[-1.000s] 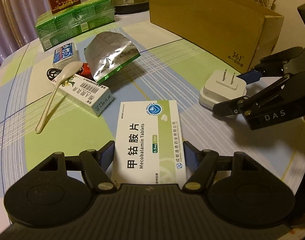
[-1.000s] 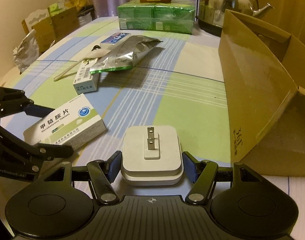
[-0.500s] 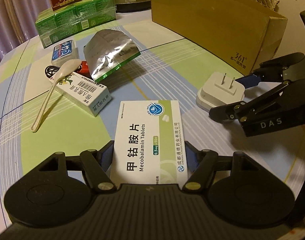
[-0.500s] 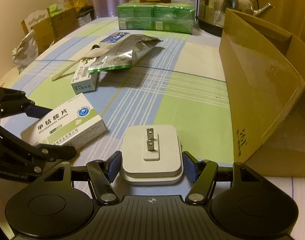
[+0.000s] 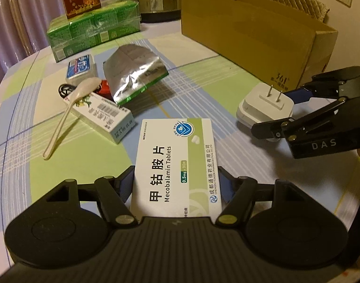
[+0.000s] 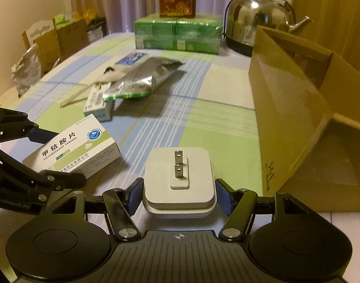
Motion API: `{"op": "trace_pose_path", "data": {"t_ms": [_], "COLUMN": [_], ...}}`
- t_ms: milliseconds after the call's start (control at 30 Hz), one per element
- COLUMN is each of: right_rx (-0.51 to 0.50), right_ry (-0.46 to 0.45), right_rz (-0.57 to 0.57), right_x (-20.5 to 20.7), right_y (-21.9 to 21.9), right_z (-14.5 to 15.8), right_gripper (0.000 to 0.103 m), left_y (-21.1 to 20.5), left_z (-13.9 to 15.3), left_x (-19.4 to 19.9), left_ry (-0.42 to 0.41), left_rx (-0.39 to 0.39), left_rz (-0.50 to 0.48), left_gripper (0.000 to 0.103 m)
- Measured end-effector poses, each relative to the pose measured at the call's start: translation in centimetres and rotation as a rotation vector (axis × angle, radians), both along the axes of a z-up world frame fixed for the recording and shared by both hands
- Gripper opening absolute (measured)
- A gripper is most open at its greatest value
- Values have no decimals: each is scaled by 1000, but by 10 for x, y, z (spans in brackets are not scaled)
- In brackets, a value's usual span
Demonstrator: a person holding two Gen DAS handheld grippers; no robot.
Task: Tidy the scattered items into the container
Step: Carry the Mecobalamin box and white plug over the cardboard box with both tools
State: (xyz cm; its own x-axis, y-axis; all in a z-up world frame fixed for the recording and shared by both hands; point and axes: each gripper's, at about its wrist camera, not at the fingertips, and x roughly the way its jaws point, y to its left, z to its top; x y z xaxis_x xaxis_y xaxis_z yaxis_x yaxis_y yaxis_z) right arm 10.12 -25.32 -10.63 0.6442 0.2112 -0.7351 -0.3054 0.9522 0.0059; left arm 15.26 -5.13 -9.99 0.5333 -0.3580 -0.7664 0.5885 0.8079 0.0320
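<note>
The left gripper grips a box labelled "Mecobalamin Tablets", the right gripper clamps a white plug near the "361°" carton.

Both handheld tools are matte black plastic: the left gripper and the right gripper each have a ribbed central housing, two round side discs, linkage arms pinned with silver screws, blue finger pads, with white "DAS" lettering on the right one's side.
</note>
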Motion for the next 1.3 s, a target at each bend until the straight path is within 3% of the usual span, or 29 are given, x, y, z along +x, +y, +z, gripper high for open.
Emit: {"op": "trace_pose_path", "data": {"t_ms": [233, 600, 933, 1300], "right_rx": [15, 40, 31, 48], "right_ry": [-67, -204, -304, -291], "right_rz": [-7, -70, -191, -280], "right_x": [-22, -47, -32, 16], "right_y": [-7, -38, -108, -185], "right_z": [31, 96, 145, 145], "right_gripper": [62, 62, 62, 62], "left_y": [1, -28, -108, -207], "left_z": [33, 105, 143, 149], "left_x": [-8, -25, -12, 22], "left_ry": [-60, -174, -220, -167], "left_rx": [-35, -81, -104, -116], "left_rz": [17, -53, -172, -217], "left_gripper": [67, 67, 67, 67]}}
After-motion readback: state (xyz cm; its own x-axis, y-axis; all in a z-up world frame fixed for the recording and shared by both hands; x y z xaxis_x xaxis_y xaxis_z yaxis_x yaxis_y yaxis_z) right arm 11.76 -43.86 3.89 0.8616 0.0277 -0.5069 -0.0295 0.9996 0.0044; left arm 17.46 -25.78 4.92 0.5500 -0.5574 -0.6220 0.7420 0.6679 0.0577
